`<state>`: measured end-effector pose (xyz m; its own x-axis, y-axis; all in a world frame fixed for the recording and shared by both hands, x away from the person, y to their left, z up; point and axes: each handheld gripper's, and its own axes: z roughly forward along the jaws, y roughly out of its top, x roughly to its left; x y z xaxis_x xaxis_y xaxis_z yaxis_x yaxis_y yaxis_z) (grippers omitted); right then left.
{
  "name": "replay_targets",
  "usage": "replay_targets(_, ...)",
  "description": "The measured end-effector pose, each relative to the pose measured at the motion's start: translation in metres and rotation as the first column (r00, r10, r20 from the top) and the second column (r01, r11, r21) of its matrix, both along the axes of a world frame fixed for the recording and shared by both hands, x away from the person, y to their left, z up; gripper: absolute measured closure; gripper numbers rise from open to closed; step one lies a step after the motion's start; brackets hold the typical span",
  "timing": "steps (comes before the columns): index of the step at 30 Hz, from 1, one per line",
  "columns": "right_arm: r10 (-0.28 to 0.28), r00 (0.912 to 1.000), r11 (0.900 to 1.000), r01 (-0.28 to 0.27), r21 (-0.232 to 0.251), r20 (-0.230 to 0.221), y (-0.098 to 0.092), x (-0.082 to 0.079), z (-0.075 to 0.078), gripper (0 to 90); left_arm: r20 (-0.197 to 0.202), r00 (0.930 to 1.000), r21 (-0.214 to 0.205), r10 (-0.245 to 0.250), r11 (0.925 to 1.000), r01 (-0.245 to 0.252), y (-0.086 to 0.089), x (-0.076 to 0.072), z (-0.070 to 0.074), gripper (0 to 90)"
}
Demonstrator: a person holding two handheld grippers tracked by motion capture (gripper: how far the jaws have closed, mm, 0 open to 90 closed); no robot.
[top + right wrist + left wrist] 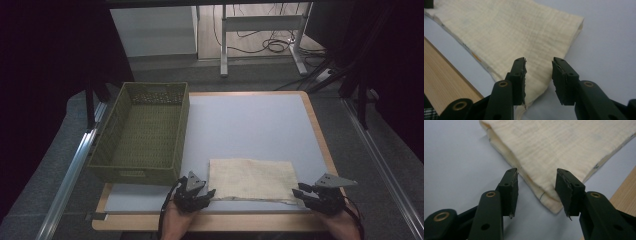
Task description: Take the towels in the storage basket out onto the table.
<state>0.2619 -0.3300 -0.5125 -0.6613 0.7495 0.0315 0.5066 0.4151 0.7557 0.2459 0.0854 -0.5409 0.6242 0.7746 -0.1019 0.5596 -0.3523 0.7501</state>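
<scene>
A folded cream cloth (252, 180) lies flat on the pale blue mat (250, 125), close to the table's front edge. My left gripper (210, 193) sits at the cloth's front left corner. In the left gripper view the left gripper (536, 192) stands open, with the corner of the cloth (564, 145) lying between the jaws and neither pad pressing on it. My right gripper (299, 190) is at the front right corner. In the right gripper view the right gripper (539, 77) is open too, its jaws straddling that corner of the cloth (506, 32) without gripping it.
An empty green woven basket (145, 130) stands on the left of the table, just behind my left gripper. The wooden table rim (210, 222) runs along the front, under both hands. Desk legs and cables (265, 40) lie on the floor beyond the table.
</scene>
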Motion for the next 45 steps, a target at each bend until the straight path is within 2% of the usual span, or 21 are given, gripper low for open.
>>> replay_targets(3, -0.003, 1.0, 1.0, 0.003, -0.008, -0.009, 0.001, -0.002, -0.006, 60.4, 0.004, 1.0, -0.014, -0.003, 0.9999, 0.003, 0.003, -0.001, 0.0, 58.8)
replay_targets(5, -0.006, 0.9999, 1.0, 0.006, -0.006, -0.013, 0.001, -0.002, -0.007, 59.4, 0.009, 1.0, -0.043, 0.004, 0.9991, -0.004, 0.006, -0.001, 0.004, 63.1)
replay_targets(10, -0.022, 0.9997, 0.9997, 0.022, 0.013, -0.004, -0.001, -0.002, -0.005, 55.7, 0.025, 0.9993, -0.061, 0.029, 0.9978, -0.027, 0.003, 0.009, 0.011, 60.7)
replay_targets(14, -0.049, 0.9988, 0.9983, 0.049, 0.033, 0.001, -0.003, -0.002, -0.005, 51.7, 0.044, 0.9969, -0.043, 0.065, 0.9971, -0.063, -0.003, 0.023, 0.012, 60.3)
replay_targets(17, -0.063, 0.9978, 0.9973, 0.063, 0.037, 0.017, -0.003, 0.002, 0.001, 51.3, 0.05, 0.9952, -0.024, 0.084, 0.9963, -0.082, -0.008, 0.035, 0.012, 61.4)
replay_targets(21, -0.072, 0.9972, 0.9962, 0.07, 0.052, 0.021, -0.001, 0.015, 0.01, 53.3, 0.053, 0.993, -0.019, 0.105, 0.9944, -0.104, -0.014, 0.049, 0.012, 61.2)
replay_targets(23, -0.078, 0.9968, 0.9951, 0.077, 0.063, 0.019, 0.002, 0.028, 0.015, 56.0, 0.058, 0.9921, -0.017, 0.111, 0.9937, -0.11, -0.018, 0.056, 0.014, 61.3)
replay_targets(28, -0.093, 0.9952, 0.9951, 0.091, 0.038, 0.03, 0.013, 0.061, 0.021, 58.5, 0.077, 0.9855, 0.002, 0.152, 0.9883, -0.152, -0.022, 0.072, 0.019, 60.8)
replay_targets(31, -0.11, 0.9936, 0.9939, 0.11, 0.01, 0.026, 0.016, 0.079, 0.017, 58.4, 0.064, 0.9825, 0.003, 0.175, 0.9845, -0.175, -0.021, 0.082, 0.017, 60.5)
replay_targets(34, -0.122, 0.9925, 0.9926, 0.122, 0.0, 0.01, 0.016, 0.089, 0.01, 57.4, 0.039, 0.9803, 0.032, 0.194, 0.9803, -0.195, -0.022, 0.091, 0.01, 58.2)
replay_targets(38, -0.113, 0.9936, 0.9932, 0.112, -0.03, -0.008, 0.016, 0.092, -0.003, 56.9, 0.015, 0.9802, 0.054, 0.197, 0.9788, -0.198, -0.022, 0.095, 0.002, 53.9)
replay_targets(40, -0.099, 0.995, 0.9942, 0.099, -0.042, -0.011, 0.017, 0.092, -0.007, 57.6, 0.009, 0.9822, 0.037, 0.188, 0.9815, -0.188, -0.022, 0.096, 0.001, 55.8)
replay_targets(41, -0.093, 0.9956, 0.9948, 0.093, -0.042, -0.012, 0.017, 0.091, -0.01, 60.2, 0.004, 0.9846, 0.033, 0.175, 0.984, -0.175, -0.022, 0.096, 0.001, 59.5)
replay_targets(43, -0.078, 0.9967, 0.9969, 0.078, -0.012, -0.021, 0.018, 0.091, -0.011, 73.0, -0.001, 0.9885, 0.027, 0.151, 0.9881, -0.151, -0.023, 0.095, 0.001, 68.0)
replay_targets(44, -0.066, 0.9972, 0.9978, 0.066, -0.003, -0.033, 0.019, 0.091, -0.011, 82.2, -0.013, 0.9905, 0.015, 0.137, 0.9905, -0.137, -0.022, 0.095, 0.001, 72.4)
replay_targets(45, -0.055, 0.9975, 0.9985, 0.055, 0.004, -0.045, 0.021, 0.091, -0.01, 86.1, -0.019, 0.991, 0.001, 0.132, 0.9912, -0.132, -0.022, 0.095, 0.0, 78.4)
